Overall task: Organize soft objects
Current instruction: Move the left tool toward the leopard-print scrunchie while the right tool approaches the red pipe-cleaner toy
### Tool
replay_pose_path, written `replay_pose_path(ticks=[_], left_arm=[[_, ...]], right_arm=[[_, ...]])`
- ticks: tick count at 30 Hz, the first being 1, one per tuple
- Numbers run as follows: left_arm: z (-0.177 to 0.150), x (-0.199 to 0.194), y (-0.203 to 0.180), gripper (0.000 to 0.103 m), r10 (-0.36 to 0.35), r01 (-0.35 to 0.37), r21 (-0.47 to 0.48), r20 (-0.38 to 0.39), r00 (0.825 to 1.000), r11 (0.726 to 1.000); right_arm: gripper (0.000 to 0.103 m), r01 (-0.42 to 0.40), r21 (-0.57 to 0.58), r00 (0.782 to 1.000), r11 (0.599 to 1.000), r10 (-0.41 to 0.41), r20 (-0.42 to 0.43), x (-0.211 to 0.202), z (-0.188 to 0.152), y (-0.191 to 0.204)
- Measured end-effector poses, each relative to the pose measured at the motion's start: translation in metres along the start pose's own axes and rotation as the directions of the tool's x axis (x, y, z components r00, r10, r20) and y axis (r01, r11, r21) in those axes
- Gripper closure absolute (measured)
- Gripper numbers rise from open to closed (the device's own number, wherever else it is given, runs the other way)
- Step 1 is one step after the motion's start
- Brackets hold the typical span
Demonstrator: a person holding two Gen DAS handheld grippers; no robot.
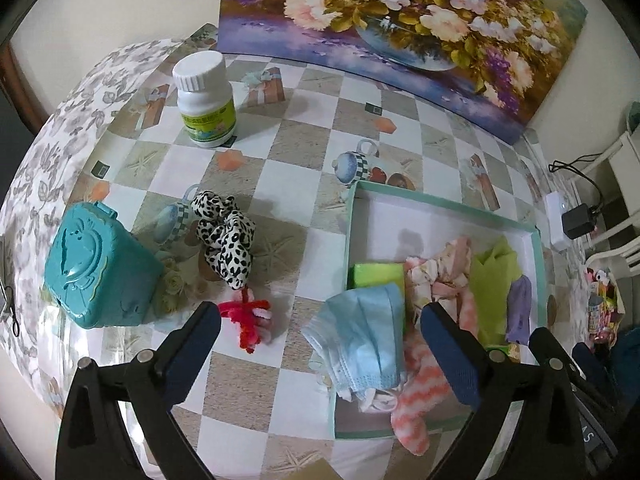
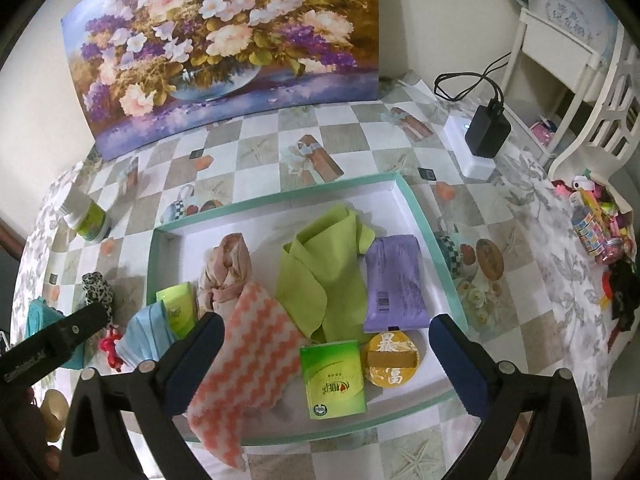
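Observation:
A shallow white box with a teal rim (image 1: pixel 440 204) (image 2: pixel 280 200) holds soft items: a green cloth (image 2: pixel 316 276), a purple tissue pack (image 2: pixel 396 284), a pink-and-white zigzag cloth (image 2: pixel 248 356), a beige scarf (image 2: pixel 228 272) and green tissue packs (image 2: pixel 334 376). A blue face mask (image 1: pixel 360 336) (image 2: pixel 146 336) hangs over the box's left rim. A leopard-print scrunchie (image 1: pixel 226 232) and a red pipe-cleaner toy (image 1: pixel 248 320) lie on the table left of the box. My left gripper (image 1: pixel 320 340) is open above the mask. My right gripper (image 2: pixel 326 352) is open over the box's near side.
A teal plastic case (image 1: pixel 100 268) and a white pill bottle (image 1: pixel 204 100) stand on the table at left. A flower painting (image 2: pixel 224 48) leans against the wall. A charger on a white power strip (image 2: pixel 480 136) is at right. A yellow round tin (image 2: pixel 390 360) lies in the box.

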State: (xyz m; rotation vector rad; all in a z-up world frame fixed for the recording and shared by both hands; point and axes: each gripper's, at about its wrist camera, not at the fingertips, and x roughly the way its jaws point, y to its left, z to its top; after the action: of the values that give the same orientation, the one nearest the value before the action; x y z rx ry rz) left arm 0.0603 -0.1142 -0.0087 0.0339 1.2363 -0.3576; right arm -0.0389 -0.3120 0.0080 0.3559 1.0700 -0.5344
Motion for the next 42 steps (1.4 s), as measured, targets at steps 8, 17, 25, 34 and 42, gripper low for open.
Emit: replay_pose_path(ticks=[8,17,25,34,42], left_arm=[[0.002,-0.001,0.007,0.003,-0.013,0.013,-0.024,-0.02,1.0,1.0],[0.01,-0.008,0.03,0.003,-0.033,0.033,-0.095,0.001,0.999,0.995],[0.023,-0.026,0.069,0.003,-0.046,0.052,-0.156,0.043,0.998,0.986],[0.038,-0.055,0.176,0.003,0.087,-0.044,-0.349,0.107,0.99,0.936],[0.031,-0.055,0.241,0.003,0.099,-0.051,-0.496,0.072,0.992,0.867]], right_arm=[[0.0,0.012,-0.019,1.0,1.0,-0.012,-0.009,0.001,-0.001,0.004],[0.0,-0.004,-0.083,1.0,0.997,0.003,-0.015,0.002,-0.005,0.028],[0.0,-0.065,-0.154,0.998,0.986,0.064,-0.011,0.0,-0.008,0.066],[0.0,-0.126,-0.19,0.992,0.974,0.121,-0.034,0.005,-0.012,0.104],[0.0,-0.172,-0.25,0.985,0.953,0.165,-0.05,0.009,-0.015,0.145]])
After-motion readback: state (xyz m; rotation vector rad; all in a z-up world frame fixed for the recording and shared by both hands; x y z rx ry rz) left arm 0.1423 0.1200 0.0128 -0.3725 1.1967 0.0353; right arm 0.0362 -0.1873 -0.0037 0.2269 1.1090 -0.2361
